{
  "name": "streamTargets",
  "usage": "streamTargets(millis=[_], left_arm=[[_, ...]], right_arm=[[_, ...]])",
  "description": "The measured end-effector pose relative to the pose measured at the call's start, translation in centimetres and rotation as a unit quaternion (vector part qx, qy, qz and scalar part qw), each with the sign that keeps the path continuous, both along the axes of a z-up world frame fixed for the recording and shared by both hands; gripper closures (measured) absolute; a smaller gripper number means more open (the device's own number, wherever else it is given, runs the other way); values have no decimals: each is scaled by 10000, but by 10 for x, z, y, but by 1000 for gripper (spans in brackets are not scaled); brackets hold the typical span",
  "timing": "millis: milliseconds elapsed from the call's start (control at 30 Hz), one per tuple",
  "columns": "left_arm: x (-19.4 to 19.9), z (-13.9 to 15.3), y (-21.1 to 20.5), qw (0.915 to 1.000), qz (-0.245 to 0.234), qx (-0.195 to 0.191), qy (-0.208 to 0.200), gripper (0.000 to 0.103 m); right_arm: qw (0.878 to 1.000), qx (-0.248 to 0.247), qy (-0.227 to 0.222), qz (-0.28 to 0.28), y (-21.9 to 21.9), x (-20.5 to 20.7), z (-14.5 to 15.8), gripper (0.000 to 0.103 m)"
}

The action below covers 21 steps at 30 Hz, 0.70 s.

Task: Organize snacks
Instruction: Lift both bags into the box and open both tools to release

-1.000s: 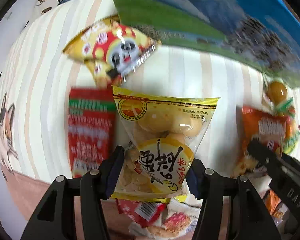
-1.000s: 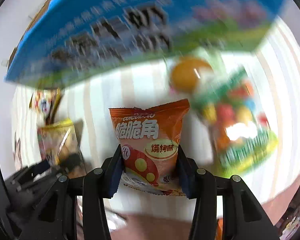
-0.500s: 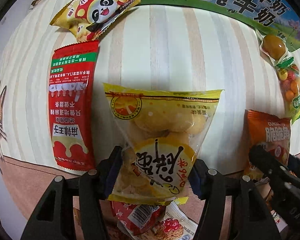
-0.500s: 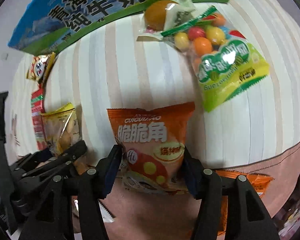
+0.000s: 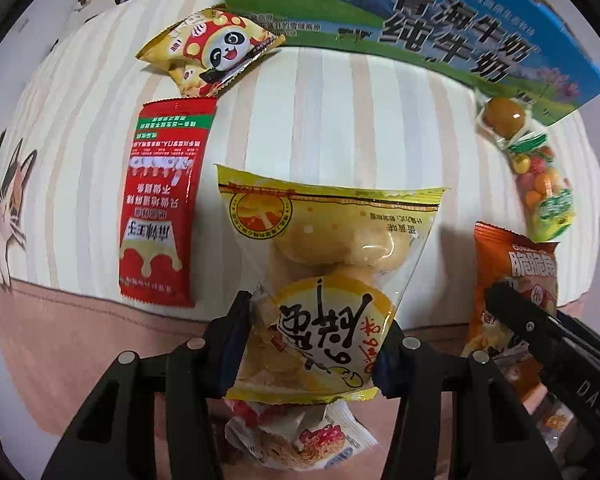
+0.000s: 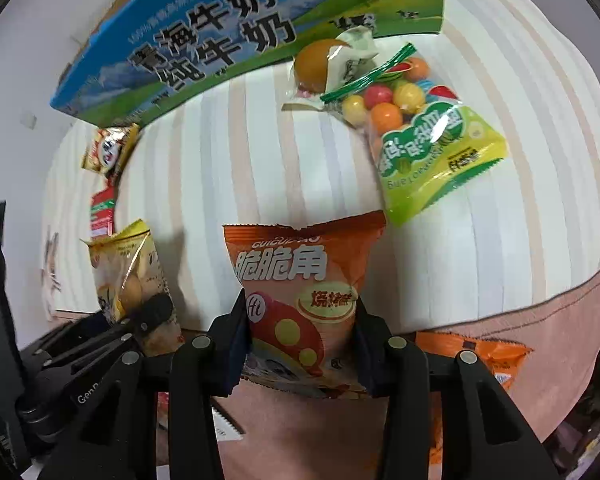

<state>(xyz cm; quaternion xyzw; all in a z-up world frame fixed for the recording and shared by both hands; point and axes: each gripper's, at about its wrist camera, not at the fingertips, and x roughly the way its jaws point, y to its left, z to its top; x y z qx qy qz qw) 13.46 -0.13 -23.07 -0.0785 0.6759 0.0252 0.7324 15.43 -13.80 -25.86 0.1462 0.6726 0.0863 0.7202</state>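
My left gripper (image 5: 316, 344): closed on the yellow egg-pastry bag (image 5: 324, 280), low in the middle of the left wrist frame; the fingers press the bag's lower part from both sides.
My right gripper (image 6: 300, 340): closed on the orange corn-snack bag (image 6: 300, 292), low in the middle of the right wrist frame; the bag stands upright between the fingers.
Red sauce sachet (image 5: 162, 204): lies flat on the striped cloth (image 5: 320, 120), left of the yellow bag, apart from it.
Panda snack bag (image 5: 210, 50): upper left, its far corner touches the blue milk carton box (image 5: 440, 28).
Candy ball bag (image 6: 424, 128): upper right in the right wrist frame, on the cloth.
Wrapped egg (image 6: 320, 64): just beside the candy bag, against the box.
Small snack packets (image 5: 300, 436): under my left gripper, on the pink border of the cloth.
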Motion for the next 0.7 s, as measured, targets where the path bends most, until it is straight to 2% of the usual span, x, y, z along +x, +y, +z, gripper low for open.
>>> streamTargets(millis=[200,367,500,600,700], left_arm=[[5,63,4,9983,173,-451,-325,55],[34,126,22,9935,193,-833,-755,55],[82,163,24,9913,116,-880,-975,55],[129,168,28,9910,53,-811,-1065,55],[175,172,36,9921,98,-850,-922,55]], right_arm=[[9983,504,-296,-75,-16,0,50,56],[9939,839,-722,-13,-15,29,105,56],[9911,859,-1008,144,-24,61,147,56],[9896,820,-1158,233,-17,94,164,56],[9898,807,-1147,266,-2,129,166,56]])
